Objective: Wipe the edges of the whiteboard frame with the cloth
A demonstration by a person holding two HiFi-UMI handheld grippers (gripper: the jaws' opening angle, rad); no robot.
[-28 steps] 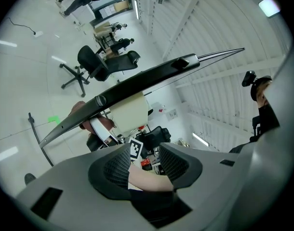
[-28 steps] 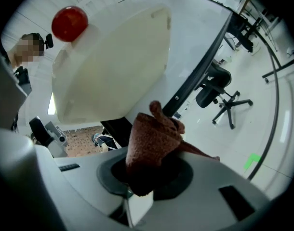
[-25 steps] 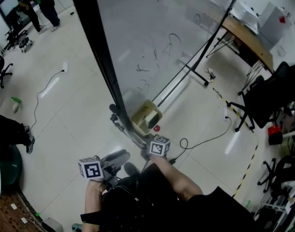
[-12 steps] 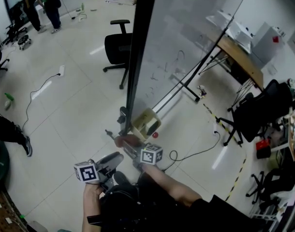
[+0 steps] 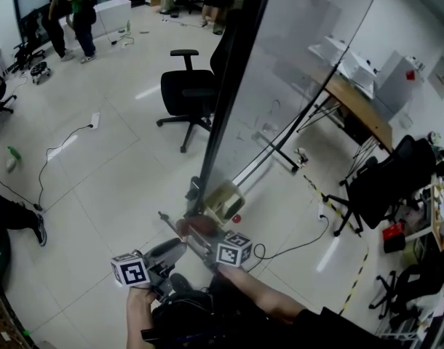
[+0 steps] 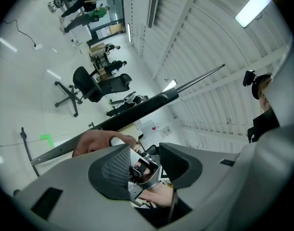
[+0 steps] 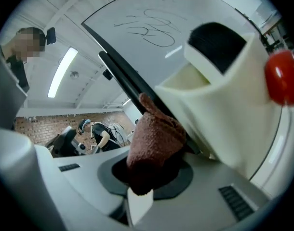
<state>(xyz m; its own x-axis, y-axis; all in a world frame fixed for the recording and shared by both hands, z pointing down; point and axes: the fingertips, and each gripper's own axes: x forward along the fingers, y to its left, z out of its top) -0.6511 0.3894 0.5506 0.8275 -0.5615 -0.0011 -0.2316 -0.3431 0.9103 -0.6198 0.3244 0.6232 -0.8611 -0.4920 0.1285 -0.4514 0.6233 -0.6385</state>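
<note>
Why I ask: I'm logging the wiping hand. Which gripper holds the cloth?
The right gripper: its jaws are shut on the reddish-brown cloth, held at the whiteboard's black frame. The left gripper has its jaws apart, gripping nothing.

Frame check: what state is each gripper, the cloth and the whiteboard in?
left gripper: open, gripping nothing.
right gripper: shut on the cloth.
cloth: bunched in the jaws, tip against the whiteboard frame.
whiteboard: marker scribbles on its surface.
</note>
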